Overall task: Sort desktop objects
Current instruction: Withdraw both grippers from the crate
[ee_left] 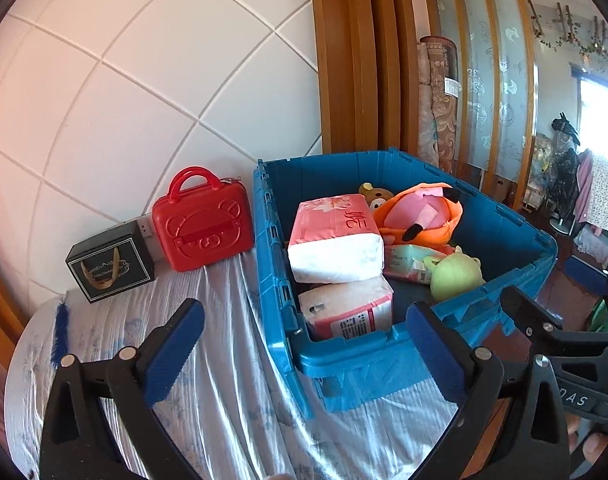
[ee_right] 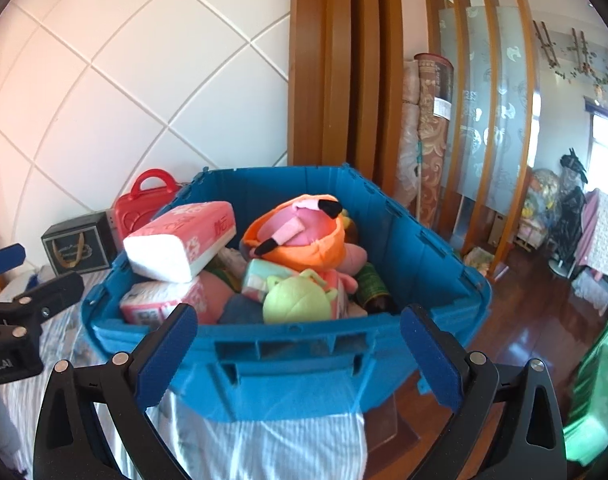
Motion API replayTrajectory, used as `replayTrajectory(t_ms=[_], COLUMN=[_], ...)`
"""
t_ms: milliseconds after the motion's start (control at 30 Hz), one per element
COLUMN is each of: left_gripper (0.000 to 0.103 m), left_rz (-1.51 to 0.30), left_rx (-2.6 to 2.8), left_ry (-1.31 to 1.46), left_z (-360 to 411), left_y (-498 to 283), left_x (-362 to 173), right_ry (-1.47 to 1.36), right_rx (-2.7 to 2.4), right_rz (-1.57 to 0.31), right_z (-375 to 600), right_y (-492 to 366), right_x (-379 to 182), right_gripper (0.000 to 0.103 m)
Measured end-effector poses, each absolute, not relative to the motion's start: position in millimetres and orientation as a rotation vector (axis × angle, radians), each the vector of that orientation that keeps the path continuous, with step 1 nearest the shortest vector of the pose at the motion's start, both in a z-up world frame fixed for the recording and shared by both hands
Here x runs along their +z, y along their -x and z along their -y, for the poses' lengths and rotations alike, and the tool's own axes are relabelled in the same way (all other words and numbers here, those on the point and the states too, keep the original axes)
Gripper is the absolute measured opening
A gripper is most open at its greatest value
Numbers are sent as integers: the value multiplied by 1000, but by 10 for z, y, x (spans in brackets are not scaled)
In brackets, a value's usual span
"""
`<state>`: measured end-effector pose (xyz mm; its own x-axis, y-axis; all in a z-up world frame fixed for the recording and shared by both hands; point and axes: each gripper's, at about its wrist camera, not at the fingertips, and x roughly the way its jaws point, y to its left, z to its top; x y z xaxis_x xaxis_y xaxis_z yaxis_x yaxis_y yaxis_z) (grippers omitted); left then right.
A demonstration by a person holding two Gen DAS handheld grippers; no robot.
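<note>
The left gripper [ee_left: 304,352] and right gripper [ee_right: 298,354] both stand released, jaws wide, grasping nothing. At frame centre the blue plastic crate [ee_left: 368,364] sits on a striped cloth [ee_left: 224,400], holding pink tissue packs [ee_left: 336,240] printed with Chinese characters, an orange fox plush [ee_right: 300,236] and a green frog plush [ee_right: 296,300]. At left, a red bear-embossed case [ee_left: 202,224] and a black gift box [ee_left: 110,266]. Its gold script is unreadable.

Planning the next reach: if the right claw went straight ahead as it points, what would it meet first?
Probably the blue bin's near wall, which sits between the open right claw's fingers; depth is uncertain.
</note>
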<state>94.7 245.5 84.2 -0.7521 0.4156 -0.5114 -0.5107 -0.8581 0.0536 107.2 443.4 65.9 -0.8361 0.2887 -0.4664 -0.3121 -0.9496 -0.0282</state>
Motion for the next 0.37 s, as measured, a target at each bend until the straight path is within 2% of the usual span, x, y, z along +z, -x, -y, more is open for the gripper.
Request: replayTrajectory(t_ms=[367], left_gripper=[103], left_rz=[-222], left_rx=[2525], left_ry=[709], left_z=[-2260], left_y=[-1199], left_x=[832], right_ry=[706], right_rx=[2737], right_rz=[-72], right_z=[-4249], right_y=[-1425], right_x=[674], right_gripper=[103])
